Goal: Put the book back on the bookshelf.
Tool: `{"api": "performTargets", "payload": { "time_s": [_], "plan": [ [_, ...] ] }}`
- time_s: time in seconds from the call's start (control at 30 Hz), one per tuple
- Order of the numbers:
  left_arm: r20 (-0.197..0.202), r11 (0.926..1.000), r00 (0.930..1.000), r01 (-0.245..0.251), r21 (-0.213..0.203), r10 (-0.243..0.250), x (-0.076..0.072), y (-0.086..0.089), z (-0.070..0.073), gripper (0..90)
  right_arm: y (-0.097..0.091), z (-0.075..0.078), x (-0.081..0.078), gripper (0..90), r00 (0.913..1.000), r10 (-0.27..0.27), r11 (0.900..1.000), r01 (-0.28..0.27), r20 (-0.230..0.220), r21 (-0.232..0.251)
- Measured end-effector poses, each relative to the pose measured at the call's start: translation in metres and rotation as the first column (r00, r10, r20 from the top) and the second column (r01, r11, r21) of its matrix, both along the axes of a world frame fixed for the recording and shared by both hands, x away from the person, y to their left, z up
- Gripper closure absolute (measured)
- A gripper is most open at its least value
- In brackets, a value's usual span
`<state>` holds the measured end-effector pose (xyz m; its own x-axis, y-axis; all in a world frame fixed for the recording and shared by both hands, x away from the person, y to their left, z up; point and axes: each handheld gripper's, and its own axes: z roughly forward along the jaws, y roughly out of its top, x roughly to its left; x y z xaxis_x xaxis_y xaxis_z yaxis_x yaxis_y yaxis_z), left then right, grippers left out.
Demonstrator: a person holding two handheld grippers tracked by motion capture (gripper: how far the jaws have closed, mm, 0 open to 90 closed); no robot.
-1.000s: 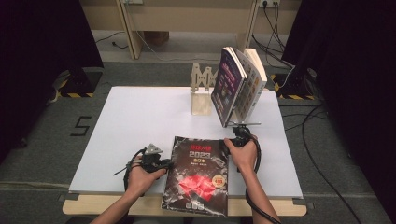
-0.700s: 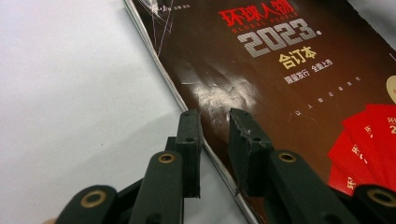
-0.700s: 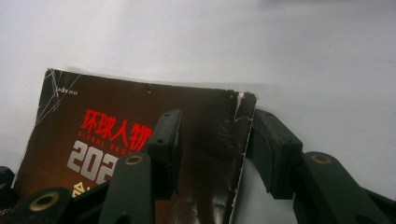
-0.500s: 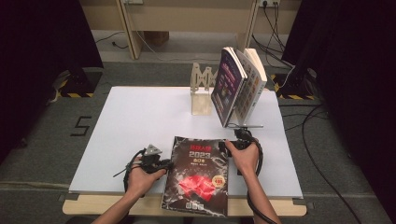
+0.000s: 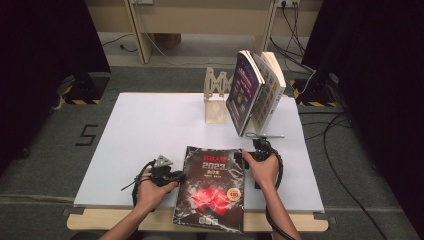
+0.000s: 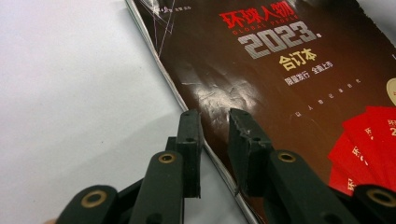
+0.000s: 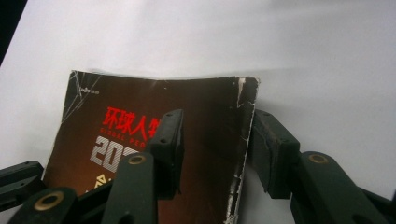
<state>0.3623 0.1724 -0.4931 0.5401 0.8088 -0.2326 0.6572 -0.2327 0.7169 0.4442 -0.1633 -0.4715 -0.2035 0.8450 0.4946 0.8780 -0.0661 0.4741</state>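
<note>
We see the dark magazine (image 5: pixel 212 187) lying flat at the table's (image 5: pixel 150 125) near edge. The left gripper (image 6: pixel 215 135) straddles its left edge, jaws narrowly apart. The right gripper (image 7: pixel 212 140), jaws just closing, brackets its far right corner.

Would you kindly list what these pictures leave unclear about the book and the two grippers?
- Left gripper: its jaws straddle the book's edge; whether the pads touch it is unclear in the left gripper view.
- Right gripper: jaws straddle the worn spine, having just been closing; contact unclear.
- Book's near end: overhangs the table; small print too small in the high view.
- Shelved books: titles unreadable there.
</note>
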Motion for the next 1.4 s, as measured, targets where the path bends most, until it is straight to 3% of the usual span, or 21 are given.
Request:
{"api": "performTargets", "payload": {
  "time_s": [0.37, 0.57, 0.7, 0.9, 1.03, 1.17, 1.4],
  "plan": [
    [0.001, 1.0, 1.0, -0.002, -0.001, 0.002, 0.0, 0.0, 0.0, 73.8, 0.002, -0.005, -0.002, 60.1, 0.9998, 0.011, 0.9999, -0.011, -0.018, -0.007],
    [0.003, 1.0, 1.0, -0.001, 0.001, 0.001, -0.001, 0.0, 0.0, 73.8, 0.003, -0.005, -0.002, 66.8, 0.9981, 0.048, 0.9987, -0.049, -0.038, -0.014],
    [0.001, 1.0, 1.0, 0.004, 0.005, -0.004, -0.001, 0.0, 0.0, 73.9, 0.005, -0.003, -0.003, 71.7, 0.9979, 0.061, 0.9977, -0.062, -0.021, -0.028],
    [0.003, 1.0, 1.0, 0.006, -0.002, -0.006, -0.001, 0.001, 0.0, 73.7, 0.004, 0.005, -0.001, 83.9, 0.9962, 0.08, 0.9968, -0.08, -0.034, 0.009],
    [0.001, 0.9998, 0.9999, 0.012, -0.014, -0.012, -0.001, 0.004, 0.0, 72.9, 0.007, 0.013, -0.004, 86.5, 0.9966, 0.081, 0.9967, -0.08, -0.014, 0.013],
    [0.005, 0.9992, 1.0, -0.007, -0.04, 0.007, -0.002, 0.009, 0.002, 70.7, 0.006, 0.021, -0.007, 87.2, 0.9976, 0.07, 0.996, -0.07, 0.004, 0.056],
    [0.028, 0.9973, 0.9983, -0.05, -0.055, 0.051, -0.001, 0.024, 0.006, 67.4, 0.007, 0.038, -0.013, 87.4, 0.9943, 0.063, 0.9934, -0.071, 0.086, 0.09]
  ]
}}
